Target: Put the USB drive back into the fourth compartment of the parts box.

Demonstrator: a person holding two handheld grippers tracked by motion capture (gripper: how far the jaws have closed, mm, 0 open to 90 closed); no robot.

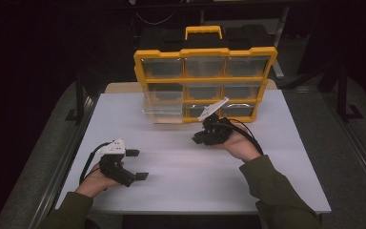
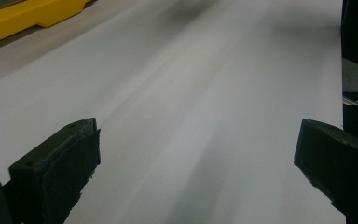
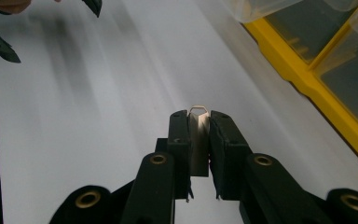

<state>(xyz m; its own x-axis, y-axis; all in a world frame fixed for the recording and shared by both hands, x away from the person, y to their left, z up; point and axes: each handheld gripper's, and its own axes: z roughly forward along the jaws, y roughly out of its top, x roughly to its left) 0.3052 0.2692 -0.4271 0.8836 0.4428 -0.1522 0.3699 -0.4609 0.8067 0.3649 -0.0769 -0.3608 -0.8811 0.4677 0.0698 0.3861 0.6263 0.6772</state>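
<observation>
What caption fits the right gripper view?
Right hand-held gripper pinching a small pale clip over the white table, beside a yellow organizer.

Bare white table [image 1: 186, 176] lies open between and ahead of both hands. The upright yellow organizer [image 1: 205, 83] blocks the far edge; its protruding clear drawer [image 1: 162, 113] narrows the left-centre approach.
</observation>
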